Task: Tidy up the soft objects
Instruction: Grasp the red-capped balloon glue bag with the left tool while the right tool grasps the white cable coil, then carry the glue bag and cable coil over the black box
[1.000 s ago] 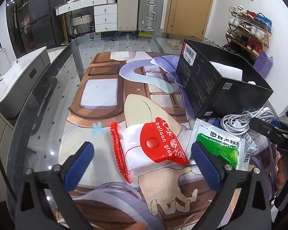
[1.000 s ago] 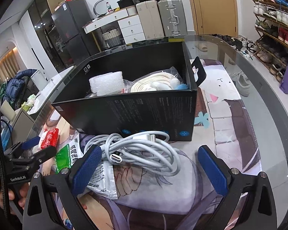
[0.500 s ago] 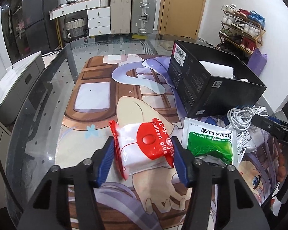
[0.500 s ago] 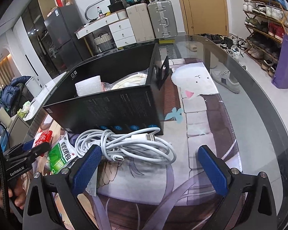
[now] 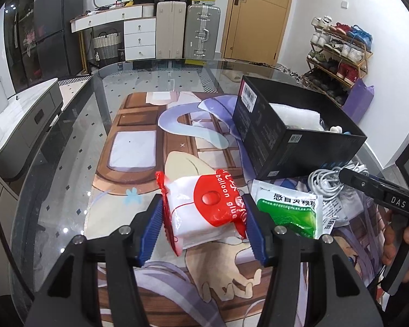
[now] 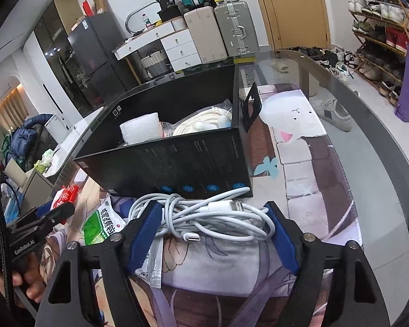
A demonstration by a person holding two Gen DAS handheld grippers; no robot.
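The left tongs [image 5: 203,224] clench the red-and-white balloon glue packet [image 5: 204,212] across its long axis, low over the desk [image 5: 68,147]. The right tongs [image 6: 212,230] are closing around the coiled white cable [image 6: 204,218], lying crosswise between the pads. Just beyond both stands the open black box [image 6: 177,160], nearer the right tongs.

White walls, wooden door [image 5: 255,16], dark fridge [image 5: 53,30], white drawers [image 5: 139,36], two suitcases [image 5: 188,31], shoe rack [image 5: 339,51], glass worktop [image 5: 76,125].
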